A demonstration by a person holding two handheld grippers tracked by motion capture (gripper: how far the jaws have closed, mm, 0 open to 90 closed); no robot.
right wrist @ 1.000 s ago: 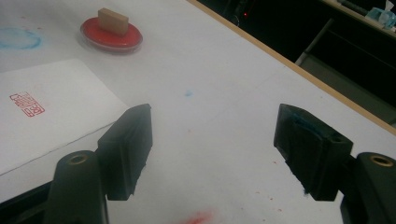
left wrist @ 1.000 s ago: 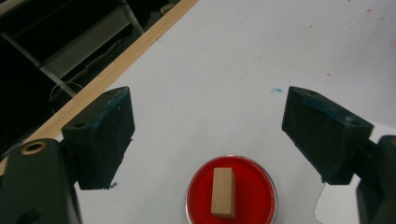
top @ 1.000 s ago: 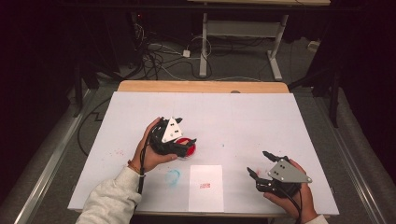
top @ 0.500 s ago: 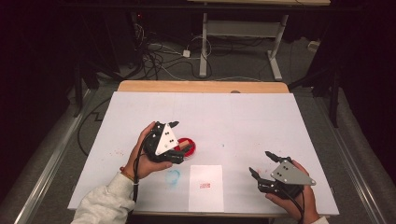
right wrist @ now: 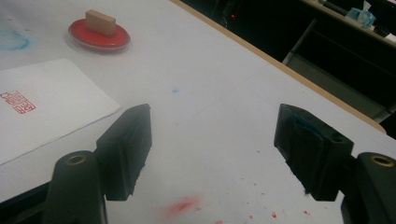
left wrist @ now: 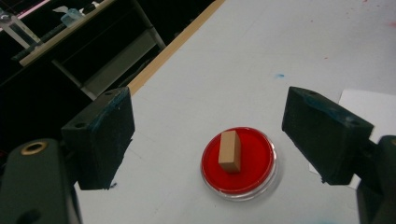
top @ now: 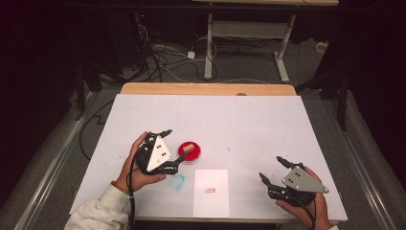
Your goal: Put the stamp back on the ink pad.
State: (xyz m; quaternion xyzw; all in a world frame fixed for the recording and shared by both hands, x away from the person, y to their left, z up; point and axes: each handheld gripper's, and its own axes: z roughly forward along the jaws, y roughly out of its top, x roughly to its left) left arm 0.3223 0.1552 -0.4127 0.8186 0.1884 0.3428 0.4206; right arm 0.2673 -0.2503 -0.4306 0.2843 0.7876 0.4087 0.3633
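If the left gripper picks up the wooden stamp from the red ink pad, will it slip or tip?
The stamp looks like a stiff, probably light wooden block, so the open left gripper should hold its flat sides well. It stands narrow on the ink pad, so a sideways push may tip it. Its inked underside might stick slightly.

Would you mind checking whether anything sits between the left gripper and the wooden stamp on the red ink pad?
Nothing visible does. The left gripper is open, and only bare table lies before the stamp resting on the ink pad.

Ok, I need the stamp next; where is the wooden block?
The wooden block stands on the red ink pad, just right of the left hand-held gripper, beyond the paper sheet.
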